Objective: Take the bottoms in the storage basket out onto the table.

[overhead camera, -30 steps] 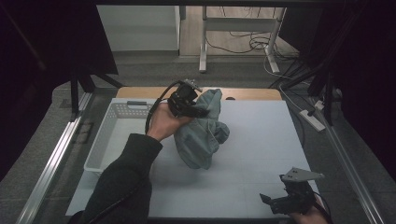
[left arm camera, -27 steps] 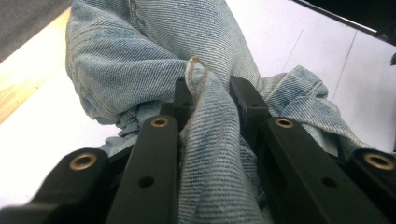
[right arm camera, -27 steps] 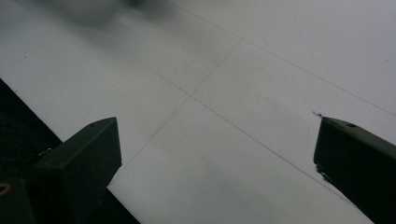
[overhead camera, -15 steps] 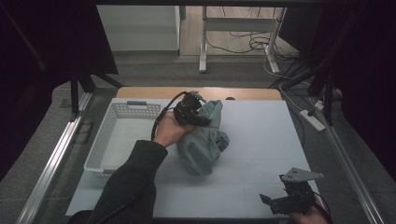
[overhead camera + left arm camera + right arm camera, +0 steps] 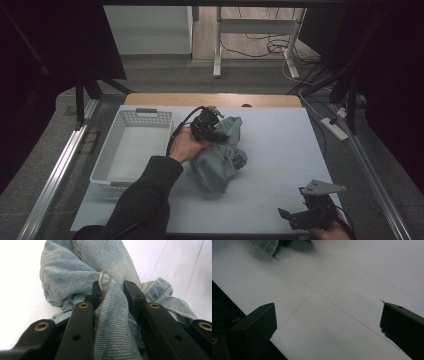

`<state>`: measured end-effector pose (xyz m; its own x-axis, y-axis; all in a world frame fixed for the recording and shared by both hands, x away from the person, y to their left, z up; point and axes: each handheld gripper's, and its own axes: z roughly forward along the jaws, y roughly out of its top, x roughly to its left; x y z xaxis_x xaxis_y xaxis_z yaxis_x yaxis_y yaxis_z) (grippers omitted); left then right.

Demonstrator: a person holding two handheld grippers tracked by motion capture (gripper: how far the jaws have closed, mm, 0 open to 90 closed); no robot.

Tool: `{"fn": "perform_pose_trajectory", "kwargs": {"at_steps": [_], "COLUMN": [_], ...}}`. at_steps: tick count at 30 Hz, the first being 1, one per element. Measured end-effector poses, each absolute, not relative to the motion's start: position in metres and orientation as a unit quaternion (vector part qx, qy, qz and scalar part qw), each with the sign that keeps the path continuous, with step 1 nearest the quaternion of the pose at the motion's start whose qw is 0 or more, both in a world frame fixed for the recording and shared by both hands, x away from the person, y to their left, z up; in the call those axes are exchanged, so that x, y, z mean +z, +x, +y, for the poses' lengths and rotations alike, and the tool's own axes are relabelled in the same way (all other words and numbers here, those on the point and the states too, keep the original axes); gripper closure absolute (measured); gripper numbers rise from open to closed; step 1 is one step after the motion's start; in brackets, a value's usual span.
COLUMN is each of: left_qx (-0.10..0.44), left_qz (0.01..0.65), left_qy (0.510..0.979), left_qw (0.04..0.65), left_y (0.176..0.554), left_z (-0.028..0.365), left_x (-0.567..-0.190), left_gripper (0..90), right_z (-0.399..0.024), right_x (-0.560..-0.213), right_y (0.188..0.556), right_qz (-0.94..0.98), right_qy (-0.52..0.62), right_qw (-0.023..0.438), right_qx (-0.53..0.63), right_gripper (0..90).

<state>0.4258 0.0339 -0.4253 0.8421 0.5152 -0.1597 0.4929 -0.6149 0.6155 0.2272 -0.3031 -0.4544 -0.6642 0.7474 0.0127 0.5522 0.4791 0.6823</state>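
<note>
1. High view first: the left gripper point(image 5: 212, 125) sits at the far middle of the white table point(image 5: 280, 150), clamped on a bunched pair of light-blue jeans point(image 5: 220, 160), with the white basket point(image 5: 131, 150) just to its left.
2. Left gripper view confirms it: the two black jaws pinch a thick fold of denim point(image 5: 110, 315) between them, a seam edge poking up at the tips, the rest of the jeans crumpled beyond on the table.
3. The right gripper point(image 5: 305, 216) waits at the near right corner, released; in the right gripper view its jaws stand wide apart over bare table, with a scrap of denim point(image 5: 268, 246) at the far left of that view.
4. Progress, as I read it: the grasp is made, and the garment looks partly lifted, its lower folds on the table. The basket is empty, so if that is the goal, the carry and drop are left.
5. Room to move: the basket's right rim is close to the jeans and hanging cloth could catch it. Open table lies right and near; the table's near edge runs just beside the right gripper.
</note>
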Motion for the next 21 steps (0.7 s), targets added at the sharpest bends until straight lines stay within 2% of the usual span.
{"fn": "perform_pose_trajectory", "kwargs": {"at_steps": [5,12,21], "left_qx": [-0.002,-0.001,-0.016], "left_qz": [0.276,0.272,0.290], "left_qy": [0.898,0.899,0.892], "left_qw": [0.343,0.344,0.346], "left_y": [0.426,0.424,0.423], "left_z": [0.033,0.033,0.032], "left_x": [-0.438,-0.453,-0.469], "left_gripper": [68.4,65.6,54.8], "right_z": [-0.303,-0.302,-0.302], "right_x": [-0.455,-0.455,-0.455], "right_y": [0.227,0.227,0.227], "right_qz": [0.848,0.851,0.853], "right_qy": [0.382,0.378,0.376], "right_qw": [0.145,0.146,0.146], "right_qx": [0.337,0.334,0.331], "right_gripper": [1.3,1.3,1.3]}}
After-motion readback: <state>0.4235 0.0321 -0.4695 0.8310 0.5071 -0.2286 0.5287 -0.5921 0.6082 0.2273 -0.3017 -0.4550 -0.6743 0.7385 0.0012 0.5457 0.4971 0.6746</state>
